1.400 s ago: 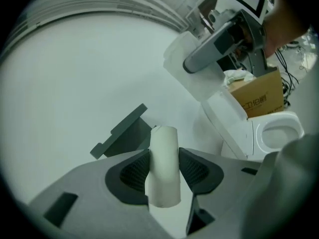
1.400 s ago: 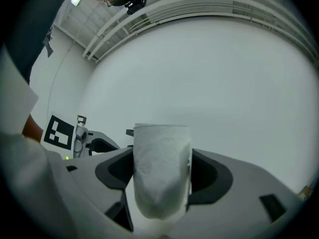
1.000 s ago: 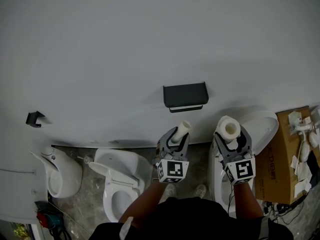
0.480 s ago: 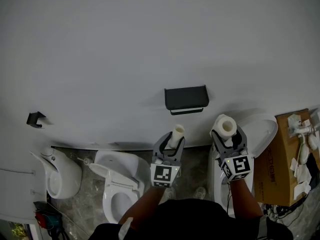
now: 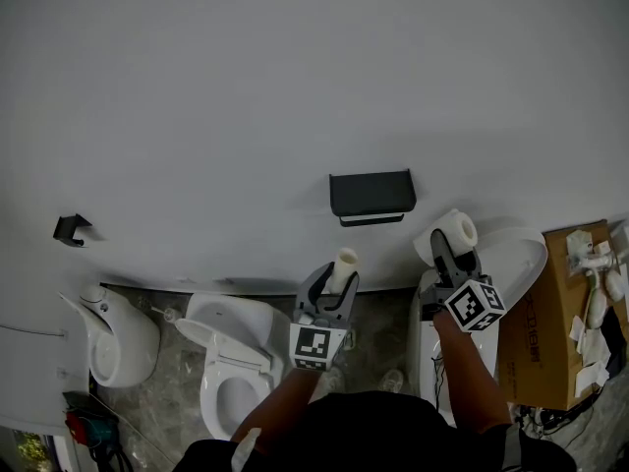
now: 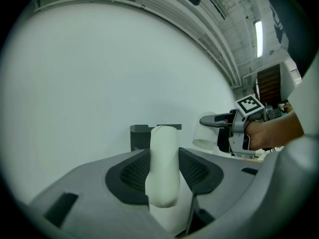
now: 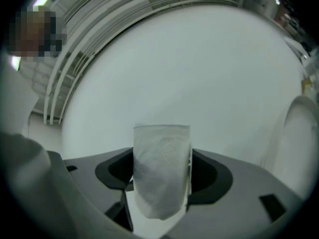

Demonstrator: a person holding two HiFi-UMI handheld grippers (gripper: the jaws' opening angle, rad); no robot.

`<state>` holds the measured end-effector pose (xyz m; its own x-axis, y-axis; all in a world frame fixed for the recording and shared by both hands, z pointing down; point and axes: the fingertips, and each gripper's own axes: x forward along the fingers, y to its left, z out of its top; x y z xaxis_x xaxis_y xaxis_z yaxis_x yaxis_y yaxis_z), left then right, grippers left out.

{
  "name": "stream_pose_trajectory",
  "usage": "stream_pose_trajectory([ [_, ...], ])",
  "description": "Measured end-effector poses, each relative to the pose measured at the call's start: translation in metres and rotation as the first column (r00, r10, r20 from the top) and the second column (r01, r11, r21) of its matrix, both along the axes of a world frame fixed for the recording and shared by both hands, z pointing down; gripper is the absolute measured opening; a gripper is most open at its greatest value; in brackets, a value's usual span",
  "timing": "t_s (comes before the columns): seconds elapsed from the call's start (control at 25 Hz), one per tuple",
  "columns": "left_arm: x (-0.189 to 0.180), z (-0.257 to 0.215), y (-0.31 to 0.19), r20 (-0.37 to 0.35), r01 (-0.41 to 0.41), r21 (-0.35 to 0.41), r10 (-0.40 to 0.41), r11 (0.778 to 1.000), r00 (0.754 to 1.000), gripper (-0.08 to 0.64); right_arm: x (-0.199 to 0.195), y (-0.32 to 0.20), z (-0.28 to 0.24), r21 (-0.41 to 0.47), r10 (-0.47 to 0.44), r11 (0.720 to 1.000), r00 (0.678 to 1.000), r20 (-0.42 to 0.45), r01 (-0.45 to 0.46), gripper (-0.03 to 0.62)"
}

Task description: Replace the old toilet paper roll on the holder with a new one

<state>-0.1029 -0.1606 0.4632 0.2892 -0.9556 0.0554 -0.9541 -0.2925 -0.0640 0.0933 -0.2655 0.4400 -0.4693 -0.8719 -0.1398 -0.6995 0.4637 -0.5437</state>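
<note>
So the wall holder (image 5: 371, 194) hangs empty: our left claw (image 5: 332, 288) grips the spent cardboard tube (image 5: 344, 264) nearer us, our right claw (image 5: 452, 260) clamps the new toilet paper roll (image 5: 444, 235) near its right; mounting remains.

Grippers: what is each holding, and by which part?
Left gripper clamps the old core by its sides, near one end. Right gripper clamps the new roll across its curved sides.

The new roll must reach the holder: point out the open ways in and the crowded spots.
Open: the bare white wall above and left of the black wall holder, and the strip just beneath it. Crowded: lower right, where the full white paper roll in the right gripper sits beside the white toilet lid and brown cardboard box.
</note>
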Motion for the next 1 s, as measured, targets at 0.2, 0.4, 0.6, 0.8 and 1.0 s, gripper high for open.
stream_pose_trajectory([
  [0.2, -0.005, 0.0, 0.002, 0.005, 0.003, 0.001, -0.003, 1.0, 1.0, 0.179, 0.009, -0.019, 0.019, -0.145, 0.053, 0.989, 0.966, 0.252, -0.017, 0.307],
  [0.4, -0.011, 0.001, 0.005, 0.018, 0.005, -0.002, -0.005, 1.0, 1.0, 0.179, 0.006, -0.039, 0.039, -0.285, 0.123, 0.958, 0.877, 0.465, 0.017, 0.307],
  [0.6, -0.012, 0.009, 0.007, 0.048, -0.001, -0.023, 0.002, 1.0, 0.999, 0.179, 0.0, -0.055, 0.046, -0.342, 0.189, 0.939, 0.779, 0.597, 0.034, 0.307],
  [0.8, -0.013, 0.008, 0.008, 0.048, 0.003, -0.021, -0.002, 1.0, 0.999, 0.179, -0.008, -0.065, 0.051, -0.372, 0.228, 0.928, 0.743, 0.629, 0.03, 0.307],
  [1.0, -0.019, 0.009, 0.009, 0.069, 0.011, -0.015, -0.01, 1.0, 0.998, 0.179, -0.013, -0.068, 0.059, -0.4, 0.254, 0.916, 0.724, 0.642, 0.033, 0.307],
])
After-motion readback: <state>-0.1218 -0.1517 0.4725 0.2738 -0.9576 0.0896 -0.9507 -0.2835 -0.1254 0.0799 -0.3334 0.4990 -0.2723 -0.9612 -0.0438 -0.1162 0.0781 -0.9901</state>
